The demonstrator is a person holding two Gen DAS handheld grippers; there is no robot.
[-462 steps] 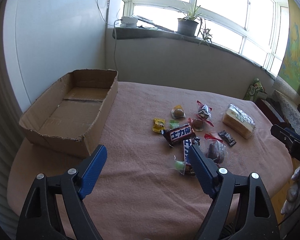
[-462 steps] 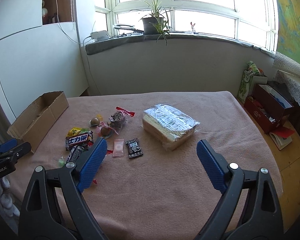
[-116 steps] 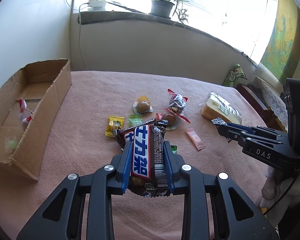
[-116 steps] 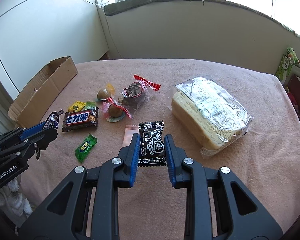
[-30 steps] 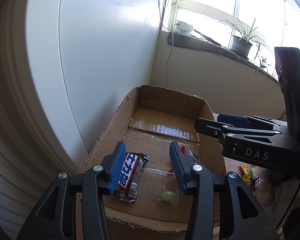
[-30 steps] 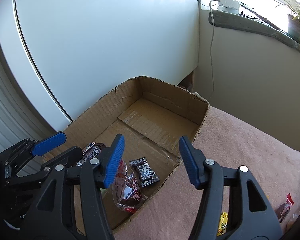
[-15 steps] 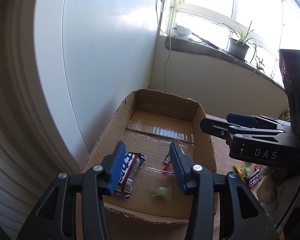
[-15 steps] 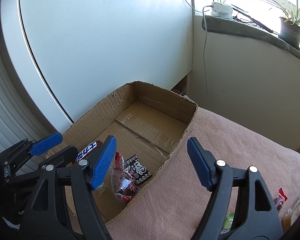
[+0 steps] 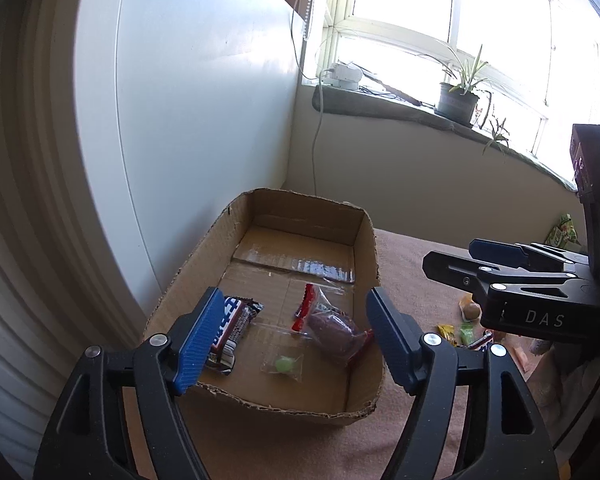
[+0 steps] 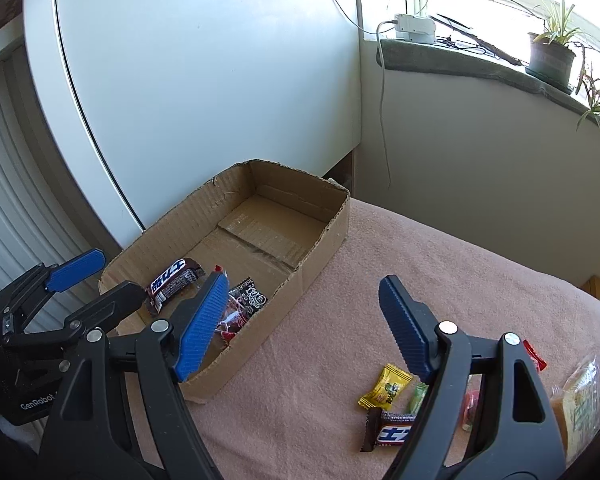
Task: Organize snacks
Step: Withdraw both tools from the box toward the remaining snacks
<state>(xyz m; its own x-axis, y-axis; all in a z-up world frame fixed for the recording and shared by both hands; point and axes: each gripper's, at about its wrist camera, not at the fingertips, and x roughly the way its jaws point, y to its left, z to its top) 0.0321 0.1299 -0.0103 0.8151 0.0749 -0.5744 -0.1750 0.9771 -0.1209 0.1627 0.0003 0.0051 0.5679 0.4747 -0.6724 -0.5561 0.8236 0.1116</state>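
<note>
Left gripper (image 9: 296, 336) jaws apart, just been opening, nothing between them — chocolate bar (image 9: 230, 330) lies in cardboard box (image 9: 366, 240), near end. Right gripper (image 10: 304, 330) also spread, empty — black packet (image 10: 252, 294) in box.

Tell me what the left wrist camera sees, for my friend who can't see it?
The open left gripper hovers over a cardboard box holding a chocolate bar, a green candy and a dark red-wrapped snack.

Left gripper (image 9: 296, 336): jaws just opened wider, nothing pinched between them. Right gripper (image 10: 304, 328), on its right side: jaws likewise spread, empty. Both angled downward.
</note>
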